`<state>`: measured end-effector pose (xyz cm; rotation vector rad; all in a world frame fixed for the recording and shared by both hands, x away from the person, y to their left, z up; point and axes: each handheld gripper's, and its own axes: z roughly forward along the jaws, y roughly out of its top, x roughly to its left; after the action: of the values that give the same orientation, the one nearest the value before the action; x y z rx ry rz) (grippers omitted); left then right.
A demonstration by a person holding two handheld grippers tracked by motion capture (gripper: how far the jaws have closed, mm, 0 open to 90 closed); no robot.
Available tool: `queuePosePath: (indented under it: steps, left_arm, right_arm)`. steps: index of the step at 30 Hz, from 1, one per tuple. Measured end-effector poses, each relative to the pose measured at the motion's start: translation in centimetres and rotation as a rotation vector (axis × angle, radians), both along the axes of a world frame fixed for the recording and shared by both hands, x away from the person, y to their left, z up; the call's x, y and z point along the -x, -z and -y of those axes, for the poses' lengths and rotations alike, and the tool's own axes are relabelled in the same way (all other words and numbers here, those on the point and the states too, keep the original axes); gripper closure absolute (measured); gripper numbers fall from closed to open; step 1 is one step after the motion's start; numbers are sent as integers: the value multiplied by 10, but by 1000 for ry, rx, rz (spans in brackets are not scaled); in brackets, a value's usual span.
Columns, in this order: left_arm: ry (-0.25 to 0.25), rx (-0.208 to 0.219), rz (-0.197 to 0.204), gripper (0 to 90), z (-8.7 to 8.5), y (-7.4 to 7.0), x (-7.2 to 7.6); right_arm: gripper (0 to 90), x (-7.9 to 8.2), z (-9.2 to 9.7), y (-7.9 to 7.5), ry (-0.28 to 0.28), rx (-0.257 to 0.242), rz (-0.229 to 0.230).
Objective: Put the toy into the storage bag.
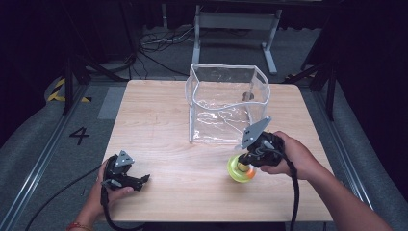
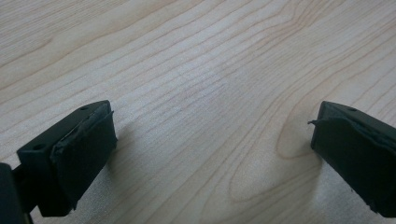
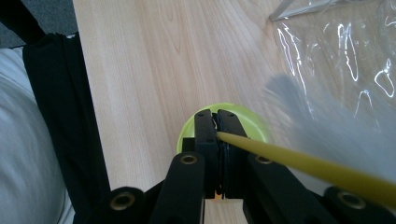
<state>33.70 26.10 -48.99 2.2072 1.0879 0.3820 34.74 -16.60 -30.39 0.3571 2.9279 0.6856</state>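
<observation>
Where wood-grain table (image 1: 159,120) ends, grey floor (image 1: 29,144), black curtains.

The left gripper (image 1: 139,181) is held low in the left hand (image 1: 109,188), its jaws spread wide apart with nothing between them. The right gripper (image 1: 242,166) is gripped by the right hand (image 1: 288,156), the forearm stretched back behind it. Its jaws are pressed together and pointed downward, the grey plate tilted up above them.
</observation>
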Motion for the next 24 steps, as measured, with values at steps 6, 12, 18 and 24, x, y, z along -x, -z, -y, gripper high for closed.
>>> queuePosePath:
  steps: [6, 12, 18, 24]
  left_arm:
    - [0, -1, 1, 4, 0, 0, 0]
    - [0, -2, 2, 5, 0, 0, 0]
    - [0, -1, 1, 5, 0, 0, 0]
    - [0, -2, 2, 5, 0, 0, 0]
  right_arm:
    - [881, -2, 16, -11, 11, 50, 6]
    - [881, -1, 29, -17, 38, 74, 15]
    - [882, 1, 41, -45, 35, 60, 38]
    - [882, 0, 43, -70, 41, 80, 75]
